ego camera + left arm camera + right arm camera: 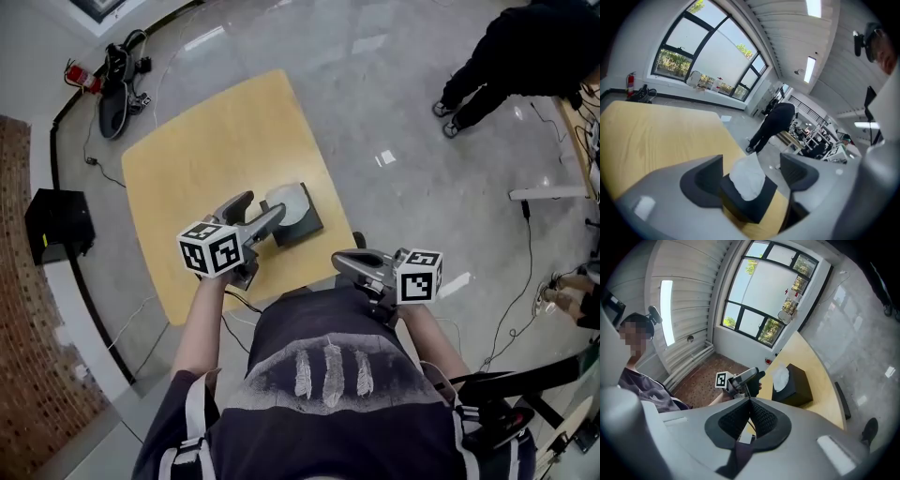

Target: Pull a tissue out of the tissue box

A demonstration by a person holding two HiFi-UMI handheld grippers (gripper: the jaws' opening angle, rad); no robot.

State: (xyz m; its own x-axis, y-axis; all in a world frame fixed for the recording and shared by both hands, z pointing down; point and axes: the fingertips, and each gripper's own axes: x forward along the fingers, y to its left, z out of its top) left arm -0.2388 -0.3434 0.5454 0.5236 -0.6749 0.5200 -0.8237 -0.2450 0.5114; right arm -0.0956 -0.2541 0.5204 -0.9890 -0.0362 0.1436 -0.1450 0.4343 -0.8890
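Observation:
A black tissue box stands on the yellow table near its front right edge, with a white tissue sticking up from its top. My left gripper reaches the box's left side with its jaws wide open. In the left gripper view the box and the tissue show just ahead, between the dark pads of the left gripper, and nothing is gripped. My right gripper hangs off the table's front edge, shut and empty. The right gripper view shows the right gripper, whose pads meet, and beyond it the box.
A person in dark clothes stands on the grey floor at the upper right. A black case lies left of the table, a red fire extinguisher and cables at the far left. A strip of brick floor runs along the left.

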